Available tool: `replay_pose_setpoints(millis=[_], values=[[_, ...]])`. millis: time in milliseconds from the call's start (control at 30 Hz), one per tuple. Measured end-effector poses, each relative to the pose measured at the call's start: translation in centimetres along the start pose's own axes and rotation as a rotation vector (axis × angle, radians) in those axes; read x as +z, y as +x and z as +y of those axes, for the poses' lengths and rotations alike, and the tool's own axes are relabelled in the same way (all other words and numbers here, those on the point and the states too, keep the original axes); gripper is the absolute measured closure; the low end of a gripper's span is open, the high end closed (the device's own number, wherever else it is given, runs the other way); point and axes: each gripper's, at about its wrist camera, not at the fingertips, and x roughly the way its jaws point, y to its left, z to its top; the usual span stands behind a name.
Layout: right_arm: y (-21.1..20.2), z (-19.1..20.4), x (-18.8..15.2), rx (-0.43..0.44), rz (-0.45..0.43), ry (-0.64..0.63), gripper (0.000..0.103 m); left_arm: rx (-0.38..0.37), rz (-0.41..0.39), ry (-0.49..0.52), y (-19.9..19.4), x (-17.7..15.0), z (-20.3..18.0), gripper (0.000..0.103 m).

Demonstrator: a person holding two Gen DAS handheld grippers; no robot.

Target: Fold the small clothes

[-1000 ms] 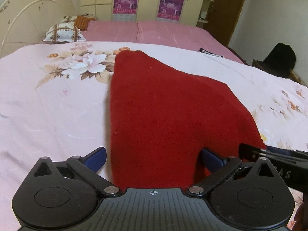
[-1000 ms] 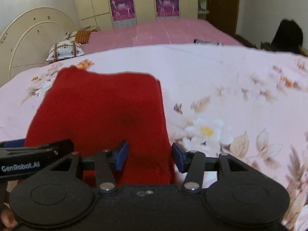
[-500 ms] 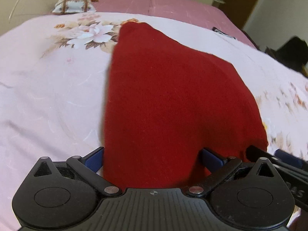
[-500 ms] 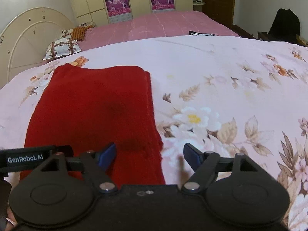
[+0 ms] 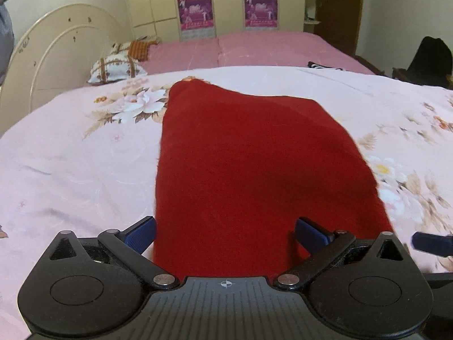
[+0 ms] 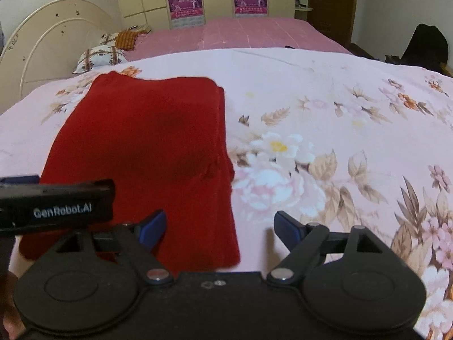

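A folded red garment (image 5: 254, 170) lies flat on the pink floral bedspread (image 5: 70, 170). It also shows in the right wrist view (image 6: 147, 147), with layered edges along its right side. My left gripper (image 5: 225, 233) is open, its blue-padded jaws spread over the garment's near edge, with the cloth lying flat between them. My right gripper (image 6: 219, 228) is open over the garment's near right corner, holding nothing. The left gripper's body (image 6: 56, 204) shows at the left of the right wrist view.
A second bed with a pink cover (image 5: 254, 48) lies beyond, with patterned pillows (image 5: 116, 68) by a cream headboard (image 5: 56, 56). Cream wardrobes with purple posters (image 5: 195, 8) line the far wall. A dark bag (image 5: 430, 56) sits at the right.
My right gripper opened and let go of the garment's near corner, then drew back. The garment settled flat on the bed. The left gripper stayed open and pulled back slightly.
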Motion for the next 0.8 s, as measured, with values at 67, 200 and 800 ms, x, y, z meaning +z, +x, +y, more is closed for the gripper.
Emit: replay_pose_setpoints(millis=[67,200,800], values=[[-0.1,0.1,-0.7,0.001,0.023,-0.023,0.02,-0.007,0.008,0.014,-1.0,-0.7,-0.3,0.0],[-2.1,-0.2,-1.1,0.012,0.007,-0.035,0.02,-0.02,-0.018,-0.026,-4.1,-1.7,-0.1,0.0],[-22.3,-3.3,-8.3,0.138,-0.149,-0.161,0.017,-0.163,-0.159,-0.153,-25.4,-9.8,1.7,0.0]])
